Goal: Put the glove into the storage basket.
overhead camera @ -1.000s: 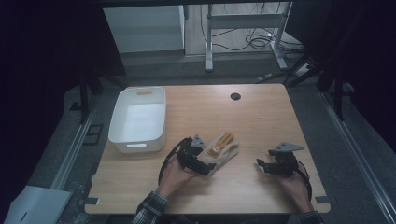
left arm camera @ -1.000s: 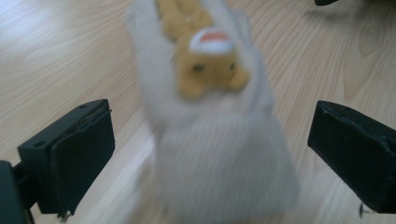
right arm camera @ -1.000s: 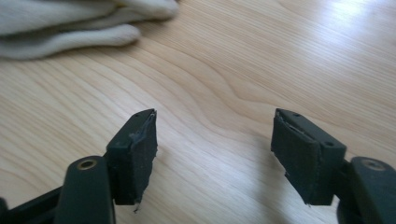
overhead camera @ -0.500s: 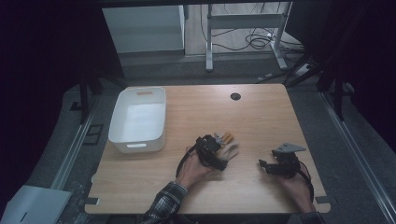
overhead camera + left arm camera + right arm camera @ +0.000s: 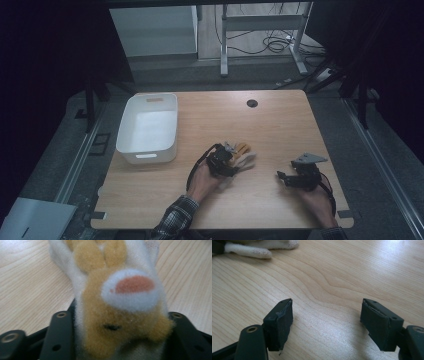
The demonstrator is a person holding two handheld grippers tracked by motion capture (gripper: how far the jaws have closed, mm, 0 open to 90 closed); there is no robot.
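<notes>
A fuzzy plush toy [image 5: 245, 155] in white and tan with an orange patch lies on the wooden table [image 5: 280, 125] near its middle. In the left gripper view the plush toy [image 5: 125, 302] sits between the two black jaws, which press on its sides. My left gripper [image 5: 233, 161] has just been closing and is now shut on the toy, low over the tabletop. To the right, my right gripper [image 5: 281, 178] rests in a hand near the table's front edge. Its jaws [image 5: 327, 312] stand apart over bare wood with nothing between them.
A white plastic bin [image 5: 147, 150] stands at the table's left side. A round cable hole [image 5: 252, 103] sits near the far edge. A white knitted bit of the toy [image 5: 249, 250] shows at the top left of the right gripper view.
My left hand has moved right onto the plush toy and its jaws have closed round it. The right hand and gripper have stayed put.
</notes>
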